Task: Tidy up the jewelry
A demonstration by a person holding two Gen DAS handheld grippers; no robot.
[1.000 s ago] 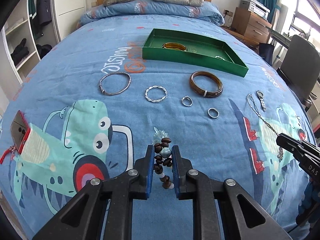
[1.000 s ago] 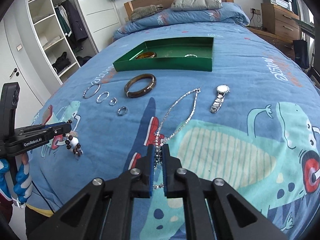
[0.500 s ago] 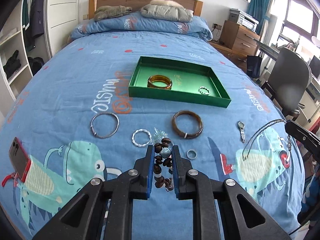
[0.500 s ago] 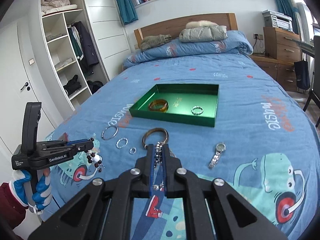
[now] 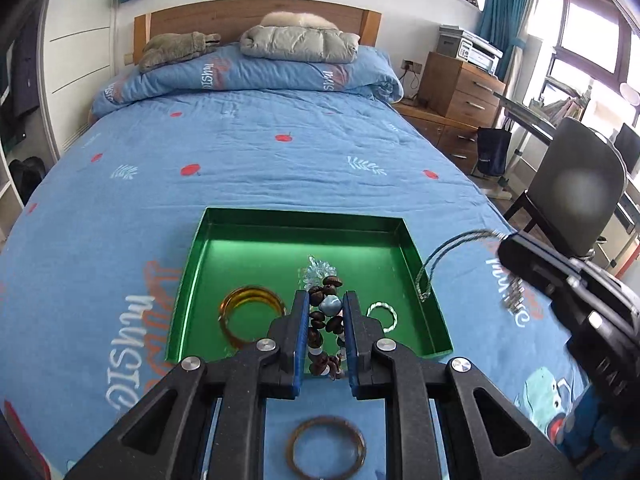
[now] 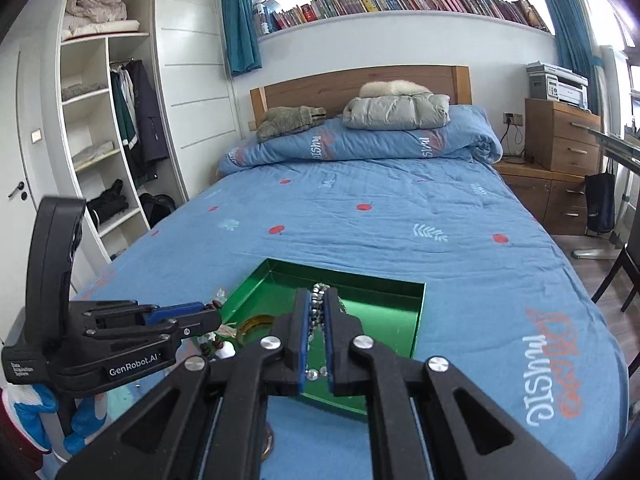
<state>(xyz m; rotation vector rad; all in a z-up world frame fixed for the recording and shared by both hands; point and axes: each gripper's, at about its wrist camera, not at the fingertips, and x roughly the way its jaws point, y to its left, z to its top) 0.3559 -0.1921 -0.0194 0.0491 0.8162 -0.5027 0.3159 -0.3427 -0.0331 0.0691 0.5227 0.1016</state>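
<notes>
My left gripper (image 5: 325, 298) is shut on a brown beaded bracelet (image 5: 326, 320) with a blue stone and holds it above the green tray (image 5: 192, 280). An amber bangle (image 5: 250, 314) and a small silver ring (image 5: 382, 314) lie in the tray. My right gripper (image 6: 319, 300) is shut on a silver chain necklace (image 6: 318, 312), also above the tray (image 6: 418, 320). In the left wrist view the chain (image 5: 436, 260) hangs from the right gripper over the tray's right wall.
A brown bangle (image 5: 326, 450) lies on the blue bedspread below the left gripper. Pillows and a folded jacket (image 5: 300, 44) lie at the bed head. A chair (image 5: 576, 188) and a wooden dresser (image 5: 460, 88) stand to the right, open shelves (image 6: 92, 152) to the left.
Both grippers have risen from the bedspread and moved forward to the green tray, carrying the beaded bracelet and the chain necklace with them.
</notes>
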